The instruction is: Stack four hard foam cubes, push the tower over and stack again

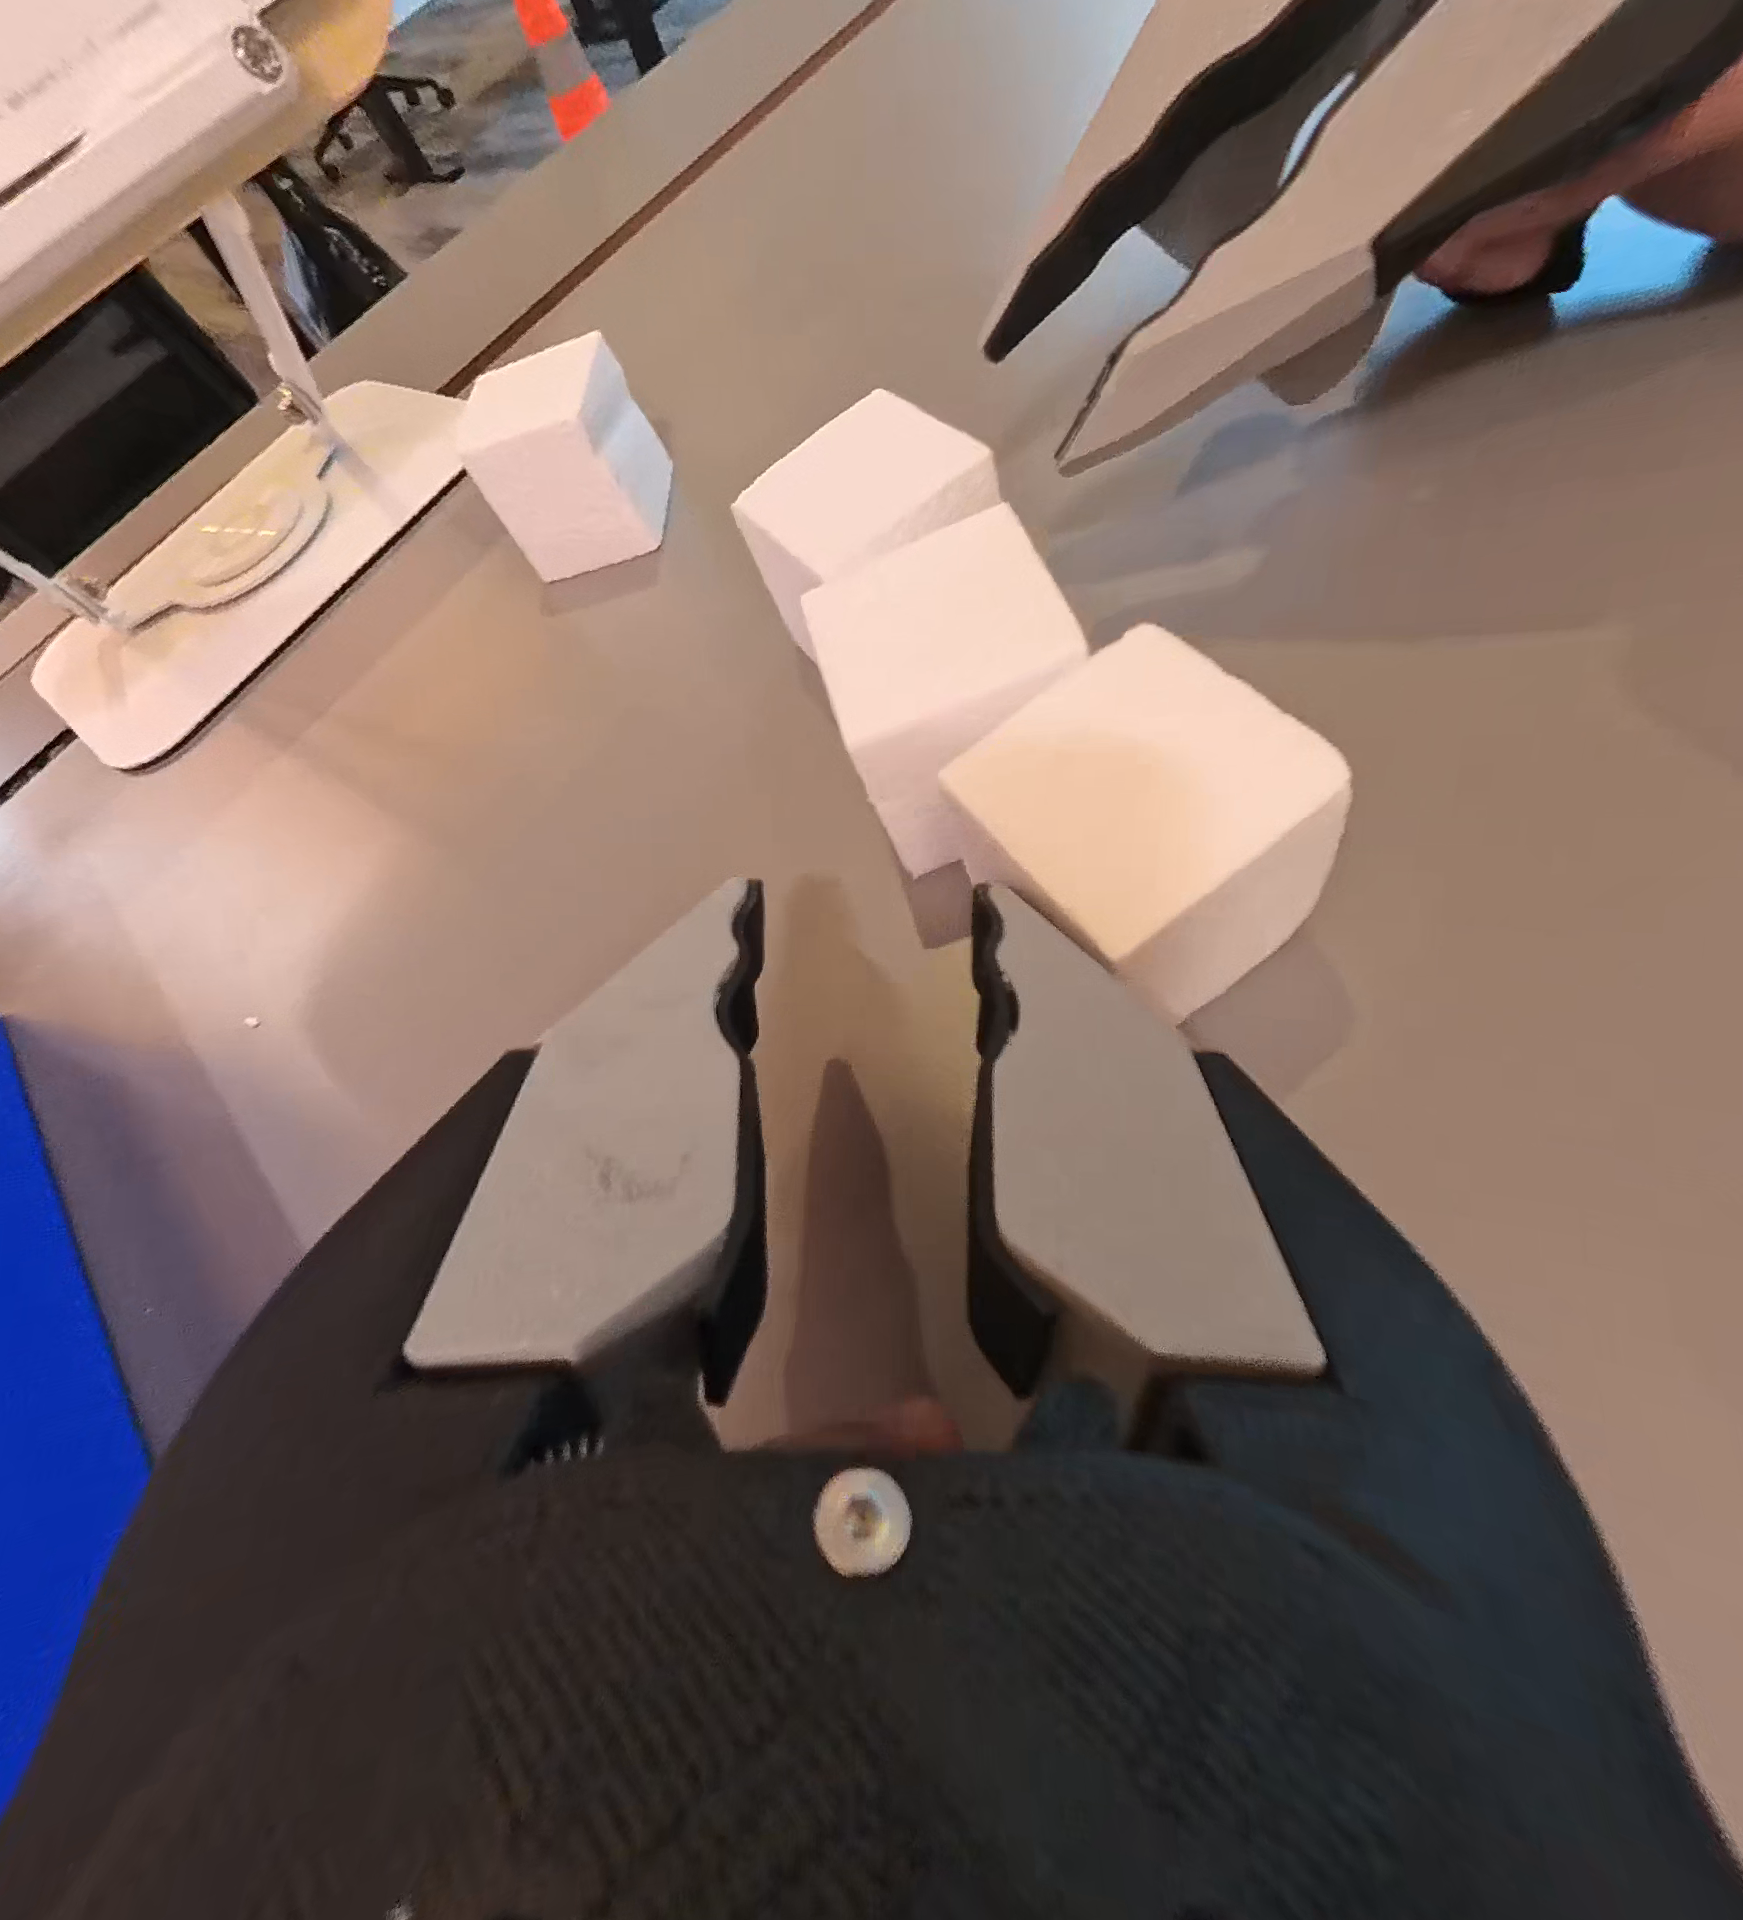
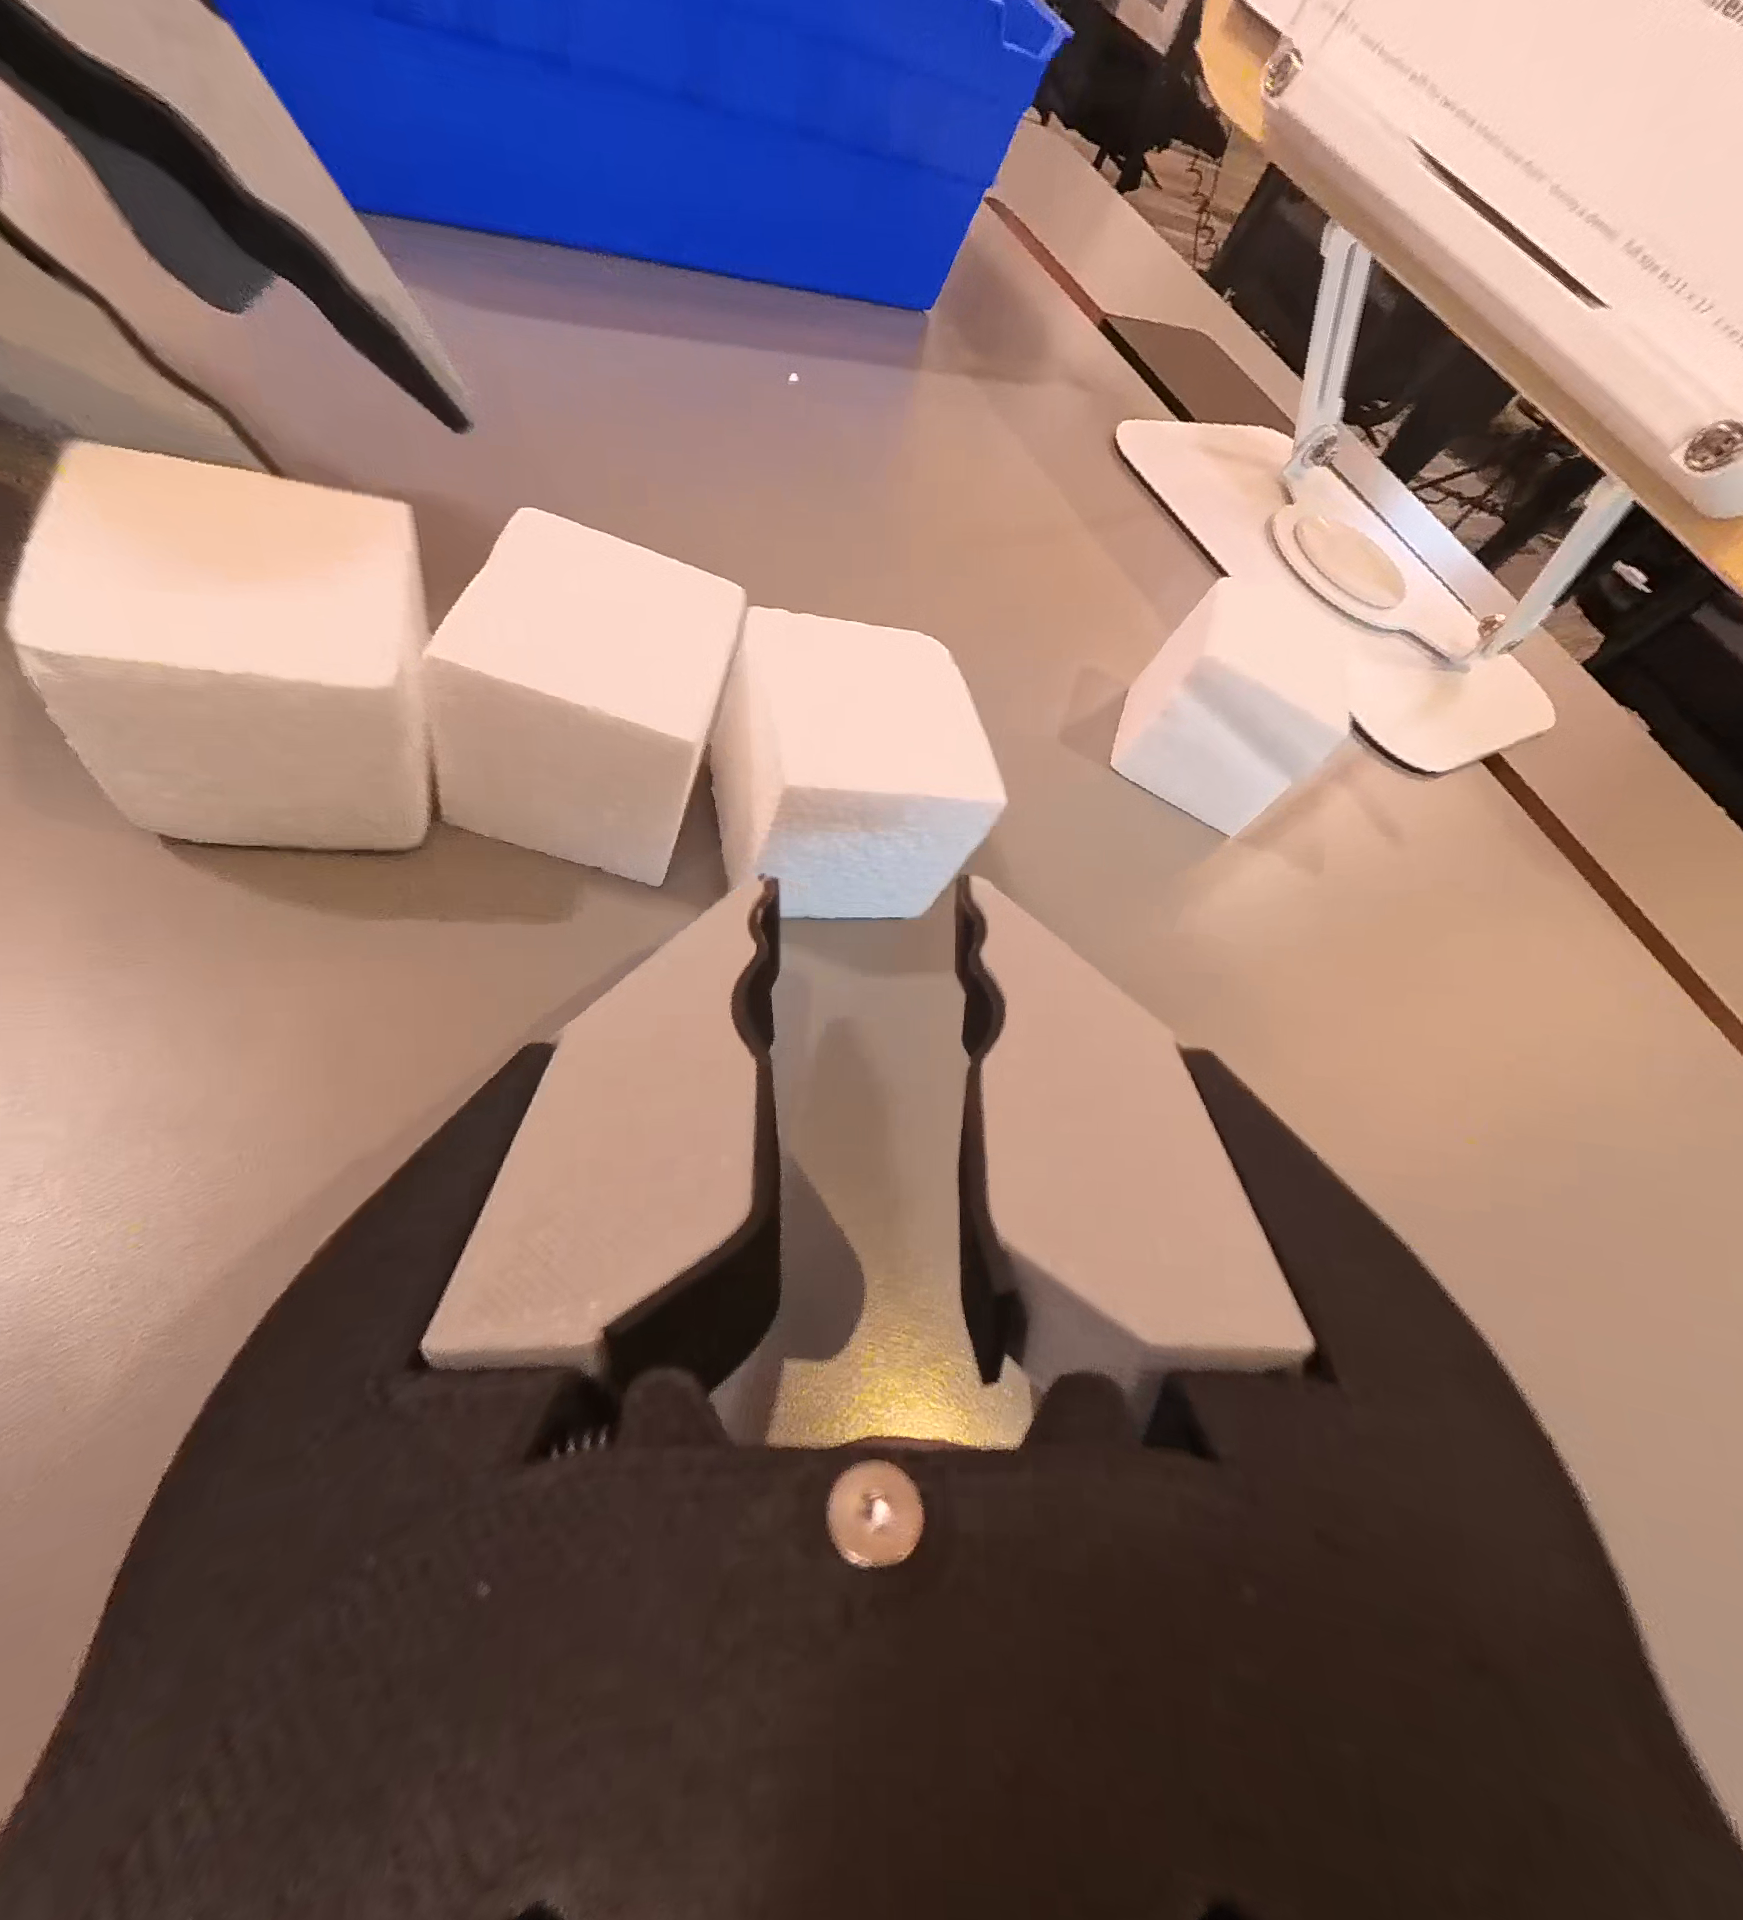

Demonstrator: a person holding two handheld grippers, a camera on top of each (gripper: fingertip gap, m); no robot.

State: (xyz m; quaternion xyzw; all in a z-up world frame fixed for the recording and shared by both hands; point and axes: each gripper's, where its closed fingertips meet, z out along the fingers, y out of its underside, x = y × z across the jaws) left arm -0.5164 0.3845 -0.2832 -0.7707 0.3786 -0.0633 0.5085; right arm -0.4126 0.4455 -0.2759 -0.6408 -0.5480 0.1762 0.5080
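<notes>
Three white foam cubes lie in a row on the grey table (image 1: 431,935), touching side by side: the far one (image 1: 867,488), the middle one (image 1: 940,655) and the near one (image 1: 1158,800). Another cube (image 1: 566,457) lies apart by a white stand base. No cubes are stacked. My left gripper (image 1: 867,914) is open and empty, just short of the near cube. My right gripper (image 2: 865,899) is open and empty, with its tips right at the end cube (image 2: 846,748) of the row. The middle cube (image 2: 576,696), the end cube (image 2: 223,665) and the lone cube (image 2: 1231,717) show there too.
A white stand base (image 1: 223,603) with a tilted sign board stands at the table's edge, next to the lone cube. A blue bin (image 2: 638,135) sits behind the row. The right gripper (image 1: 1033,405), held by a hand, hovers beyond the cubes. The left gripper (image 2: 358,442) shows at upper left. One gripper's finger ends stand about 12 cm off the other's. Left tips and right tips are each some 35 cm from the white stand base (image 1: 223,603). Look for it in the right wrist view (image 2: 1273,526) too.
</notes>
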